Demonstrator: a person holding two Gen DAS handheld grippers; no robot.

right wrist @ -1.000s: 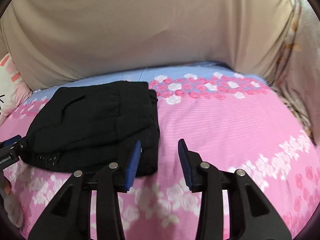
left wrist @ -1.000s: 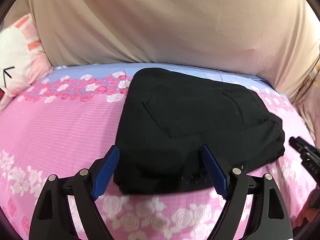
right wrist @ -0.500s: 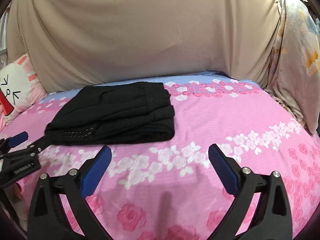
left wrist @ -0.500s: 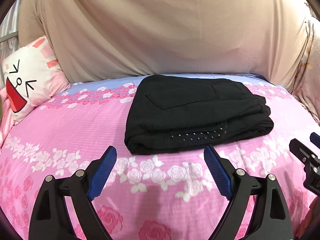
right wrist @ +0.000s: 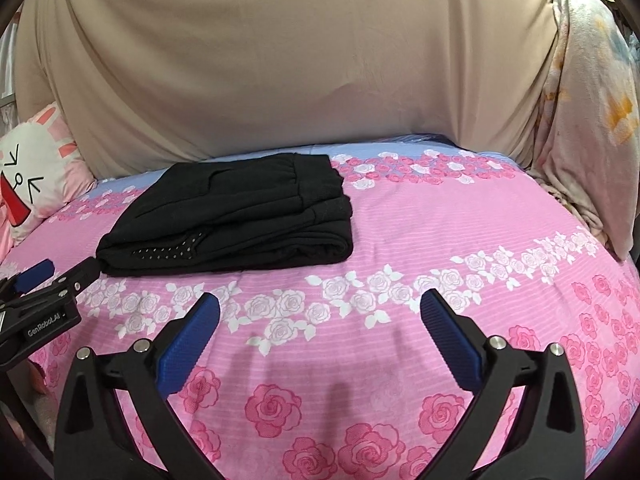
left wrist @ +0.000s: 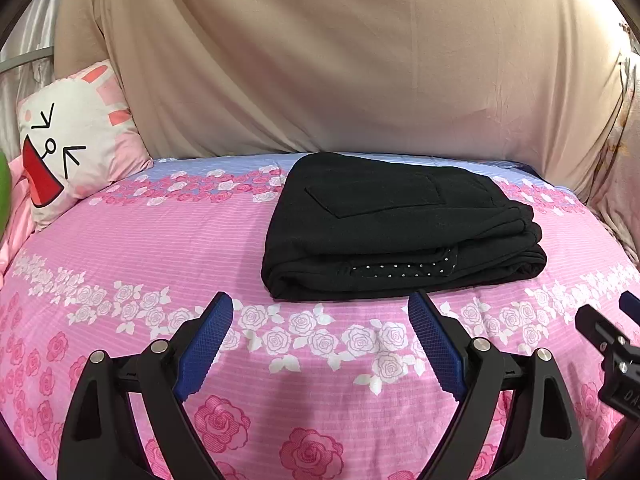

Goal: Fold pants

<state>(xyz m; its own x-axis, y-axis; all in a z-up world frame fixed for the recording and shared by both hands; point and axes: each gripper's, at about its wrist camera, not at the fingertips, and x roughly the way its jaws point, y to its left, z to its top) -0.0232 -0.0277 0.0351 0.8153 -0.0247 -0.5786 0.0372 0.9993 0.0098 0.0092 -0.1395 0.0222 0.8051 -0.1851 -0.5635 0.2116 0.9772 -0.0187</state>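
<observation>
Beige drape hangs behind the bed, whose pink rose-print sheet fills both views, with a bunny-face pillow at its far left edge. Black pants lie folded in a compact stack on the sheet toward the far side, clear of both tools. Left gripper jaws wide, nothing between them; right gripper jaws spread wide, having just been opening, also empty over bare sheet.
</observation>
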